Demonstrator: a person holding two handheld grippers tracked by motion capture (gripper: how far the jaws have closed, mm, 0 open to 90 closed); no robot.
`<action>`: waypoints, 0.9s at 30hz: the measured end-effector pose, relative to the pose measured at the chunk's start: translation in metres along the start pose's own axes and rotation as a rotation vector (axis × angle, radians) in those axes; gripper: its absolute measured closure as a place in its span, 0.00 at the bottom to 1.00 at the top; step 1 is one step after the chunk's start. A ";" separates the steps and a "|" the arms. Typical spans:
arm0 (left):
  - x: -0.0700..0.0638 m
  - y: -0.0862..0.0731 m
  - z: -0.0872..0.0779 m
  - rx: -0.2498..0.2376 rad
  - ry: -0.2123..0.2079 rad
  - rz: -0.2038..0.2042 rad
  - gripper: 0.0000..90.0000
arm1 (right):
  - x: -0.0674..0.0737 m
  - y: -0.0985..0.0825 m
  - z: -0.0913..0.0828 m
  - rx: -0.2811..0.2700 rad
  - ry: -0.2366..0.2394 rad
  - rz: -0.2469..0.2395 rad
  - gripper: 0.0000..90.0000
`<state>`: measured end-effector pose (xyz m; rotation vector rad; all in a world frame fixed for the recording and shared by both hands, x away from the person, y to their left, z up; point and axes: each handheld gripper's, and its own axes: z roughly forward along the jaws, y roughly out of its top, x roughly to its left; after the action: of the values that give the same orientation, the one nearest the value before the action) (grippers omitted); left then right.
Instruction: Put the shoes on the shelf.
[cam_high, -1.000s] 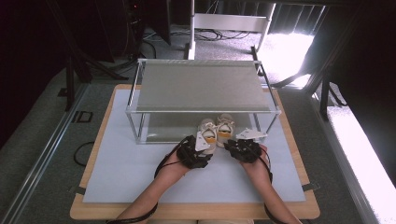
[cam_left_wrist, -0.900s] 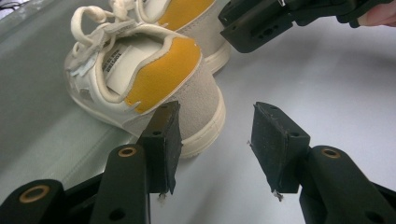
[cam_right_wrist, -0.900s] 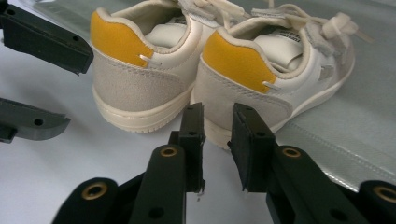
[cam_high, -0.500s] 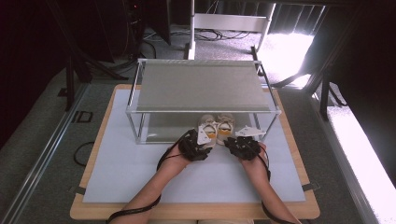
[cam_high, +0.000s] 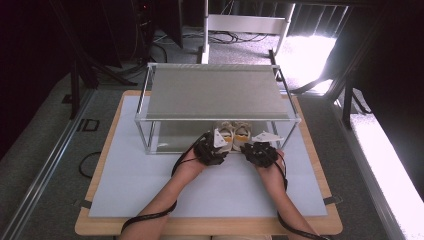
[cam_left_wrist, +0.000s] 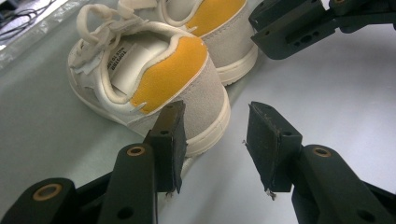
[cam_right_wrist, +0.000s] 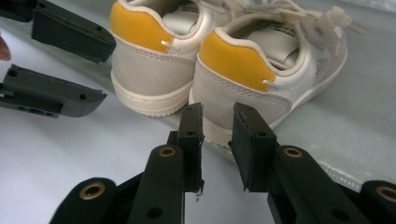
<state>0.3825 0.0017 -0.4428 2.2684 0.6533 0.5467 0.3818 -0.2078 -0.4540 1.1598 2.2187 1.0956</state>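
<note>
Yellow-heeled, cream and grey suede: a pair of small sneakers (cam_high: 232, 135) sits side by side on the lower level of a metal-framed shelf rack (cam_high: 218, 118), heels facing the near edge, under the grey top shelf. The left sneaker (cam_left_wrist: 149, 79) and right sneaker (cam_right_wrist: 266, 70) stand almost touching, both upright.

Left gripper (cam_left_wrist: 215, 140): its jaws have just been closing, yet they stand apart, one pad just beside the left sneaker's heel; I can't tell whether it touches, and nothing is between them.

Right gripper (cam_right_wrist: 217, 140): jaws drawn narrow with a small gap, empty, just short of the right sneaker's heel.

Judgement: the pair looks placed on the rack; neither shoe is held. What is left seems small, perhaps nudging the heels square or backing both hands off over the white mat (cam_high: 150, 180).
</note>
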 end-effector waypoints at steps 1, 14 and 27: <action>0.000 0.001 0.002 0.003 0.003 -0.003 0.62 | -0.001 0.000 0.001 0.002 0.000 0.004 0.80; 0.009 0.005 0.019 0.000 0.002 -0.024 0.58 | -0.010 0.003 0.011 0.000 -0.024 0.022 0.81; 0.000 -0.001 0.005 -0.023 -0.018 -0.061 0.43 | -0.005 -0.001 0.001 -0.033 -0.003 0.021 0.65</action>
<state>0.3848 0.0001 -0.4468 2.2216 0.7012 0.5007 0.3848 -0.2113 -0.4550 1.1729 2.1828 1.1338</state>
